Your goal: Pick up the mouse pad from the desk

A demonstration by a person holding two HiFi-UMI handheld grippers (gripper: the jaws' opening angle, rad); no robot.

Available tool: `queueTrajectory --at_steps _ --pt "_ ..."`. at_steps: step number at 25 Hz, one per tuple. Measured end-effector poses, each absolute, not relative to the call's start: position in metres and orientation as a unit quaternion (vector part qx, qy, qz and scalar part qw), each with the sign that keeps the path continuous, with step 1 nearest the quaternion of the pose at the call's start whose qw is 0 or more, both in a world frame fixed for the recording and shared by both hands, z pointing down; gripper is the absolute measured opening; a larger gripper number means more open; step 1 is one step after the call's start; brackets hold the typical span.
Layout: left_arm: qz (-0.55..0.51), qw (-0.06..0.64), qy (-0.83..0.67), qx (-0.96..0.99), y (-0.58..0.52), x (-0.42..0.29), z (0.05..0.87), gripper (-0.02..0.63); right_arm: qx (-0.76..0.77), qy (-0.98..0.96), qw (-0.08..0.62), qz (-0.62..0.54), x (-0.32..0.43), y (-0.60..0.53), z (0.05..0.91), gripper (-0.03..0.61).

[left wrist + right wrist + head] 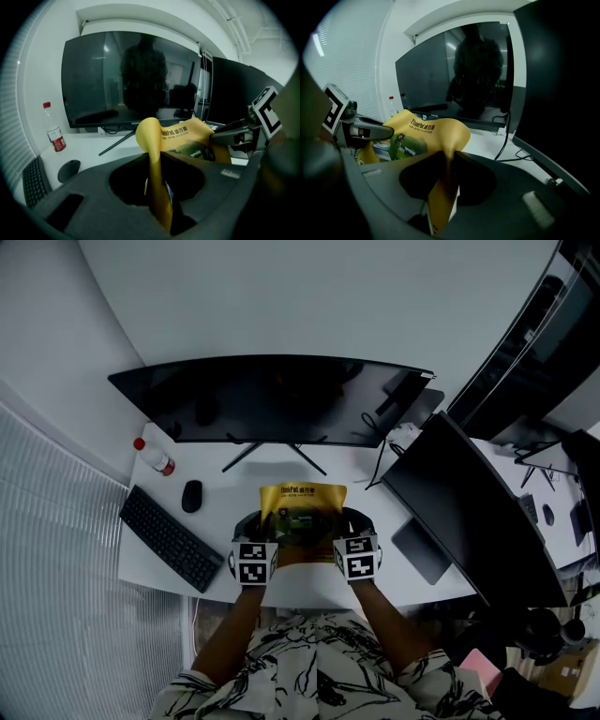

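Observation:
A yellow mouse pad (302, 507) with black print and a green picture hangs lifted above the white desk (309, 587), sagging between my two grippers. My left gripper (266, 538) is shut on its near left edge; in the left gripper view the pad (159, 154) folds up out of the jaws. My right gripper (339, 538) is shut on its near right edge, and the pad (440, 136) curls away from the jaws in the right gripper view. Each gripper view shows the other gripper across the pad.
A wide curved monitor (272, 399) stands at the back of the desk. A black keyboard (171, 538), a black mouse (191, 496) and a red-capped bottle (155, 457) lie at the left. A second dark monitor (469, 512) and cables (386, 451) are at the right.

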State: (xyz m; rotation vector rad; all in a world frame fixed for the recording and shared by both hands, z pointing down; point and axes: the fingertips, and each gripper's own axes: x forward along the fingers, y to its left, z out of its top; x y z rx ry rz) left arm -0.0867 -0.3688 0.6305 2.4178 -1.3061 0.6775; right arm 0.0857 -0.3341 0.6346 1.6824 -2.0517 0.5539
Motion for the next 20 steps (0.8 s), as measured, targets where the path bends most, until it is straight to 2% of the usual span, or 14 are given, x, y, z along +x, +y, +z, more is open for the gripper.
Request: queueTrajectory --at_steps 20 --pt "0.151 0.07 -0.46 0.872 -0.391 -0.081 0.527 0.078 0.641 -0.745 0.161 0.091 0.094 -0.354 0.531 0.091"
